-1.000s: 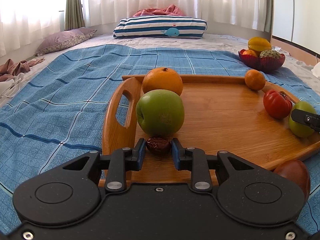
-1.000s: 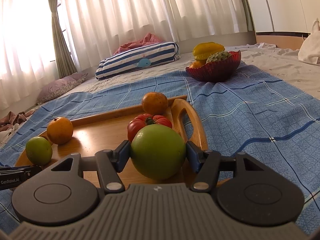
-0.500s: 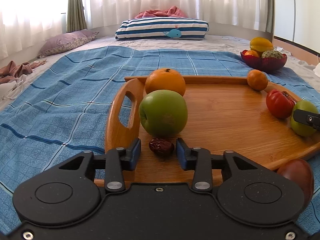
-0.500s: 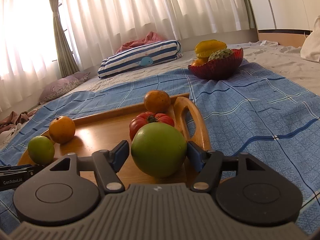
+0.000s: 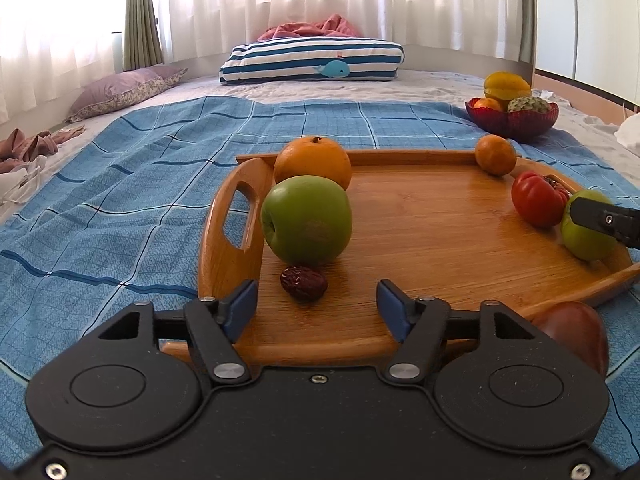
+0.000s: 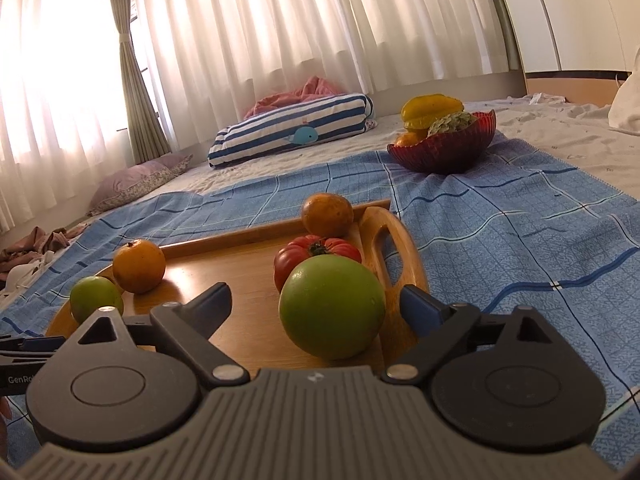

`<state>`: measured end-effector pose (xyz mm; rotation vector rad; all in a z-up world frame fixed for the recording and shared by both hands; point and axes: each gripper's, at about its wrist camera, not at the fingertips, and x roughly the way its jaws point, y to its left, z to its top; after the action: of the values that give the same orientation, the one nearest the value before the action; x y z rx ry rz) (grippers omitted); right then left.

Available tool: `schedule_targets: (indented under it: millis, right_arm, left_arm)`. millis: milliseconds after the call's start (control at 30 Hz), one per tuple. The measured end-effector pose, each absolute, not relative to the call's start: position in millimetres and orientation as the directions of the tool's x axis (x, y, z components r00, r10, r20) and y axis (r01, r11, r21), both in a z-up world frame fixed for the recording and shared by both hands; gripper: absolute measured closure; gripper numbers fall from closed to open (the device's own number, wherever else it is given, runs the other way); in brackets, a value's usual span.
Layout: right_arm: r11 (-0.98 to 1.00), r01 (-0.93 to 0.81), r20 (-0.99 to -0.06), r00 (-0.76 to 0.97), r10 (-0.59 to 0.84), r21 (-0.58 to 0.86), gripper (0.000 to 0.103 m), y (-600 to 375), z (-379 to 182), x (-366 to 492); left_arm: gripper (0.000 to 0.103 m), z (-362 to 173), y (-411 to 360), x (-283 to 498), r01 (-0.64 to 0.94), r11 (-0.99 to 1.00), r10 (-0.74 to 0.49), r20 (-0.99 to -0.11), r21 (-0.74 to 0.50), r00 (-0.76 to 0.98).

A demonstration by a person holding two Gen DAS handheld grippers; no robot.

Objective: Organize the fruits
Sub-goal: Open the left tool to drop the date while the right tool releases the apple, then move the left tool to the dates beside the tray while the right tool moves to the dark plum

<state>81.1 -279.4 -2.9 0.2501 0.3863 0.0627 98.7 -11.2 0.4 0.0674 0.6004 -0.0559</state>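
Observation:
A wooden tray [image 5: 432, 216] lies on a blue checked cloth. My left gripper [image 5: 318, 306] is open just behind a dark red date [image 5: 303, 283] that rests on the tray in front of a green apple [image 5: 306, 219] and an orange [image 5: 313, 162]. My right gripper [image 6: 316, 312] is open around a green tomato [image 6: 331, 306], with gaps on both sides. Behind it sit a red tomato [image 6: 316, 254] and a small orange [image 6: 327, 215]. A dark red fruit [image 5: 572, 332] lies off the tray by its near right edge.
A red bowl [image 6: 444, 148] with a yellow starfruit and other fruit stands on the cloth beyond the tray. A striped pillow [image 5: 312, 60] and a purple pillow [image 5: 124, 92] lie further back by the curtains. Clothes [image 5: 24, 148] lie at the far left.
Both grippers have opened. The left one let go of the date and the right one let go of the green tomato; both fruits now rest on the tray. Both grippers drew back slightly.

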Motion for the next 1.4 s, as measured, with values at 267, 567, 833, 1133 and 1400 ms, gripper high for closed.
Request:
schedule_targets:
  millis: [267,567,833,1133,1400]
  right_arm:
    - [0.947,0.056,-0.366,0.928,0.067,0.315,0.000,-292.8,-4.5,77.2]
    - [0.935,0.069,-0.369,0.927,0.069,0.347,0.000,-299.1,-7.6,75.1]
    - [0.921,0.067,-0.365,0.927,0.085,0.384,0.000,-303.5,-9.2,67.2]
    - [0.952,-0.066,-0.299,0.941,0.159,0.299,0.000,-279.8,-5.8,36.3]
    - [0.927,-0.211,-0.271,0.915,0.299,0.310,0.000,-265.0,-8.5,11.5]
  left_arm:
    - [0.031,5.2,-7.3,89.5,0.073,0.997,-0.046,-0.558,0.027,0.829]
    - [0.026,10.8,-6.0,79.0,0.080,0.996,-0.055,-0.545,0.023,0.836]
    - [0.021,17.3,-7.8,63.2,0.102,0.995,-0.076,-0.531,0.020,0.844]
    - [0.019,19.5,-14.1,44.3,0.135,0.991,-0.111,-0.529,0.006,0.841]
    - [0.013,19.2,-19.3,25.1,0.170,0.985,-0.138,-0.528,0.013,0.838]
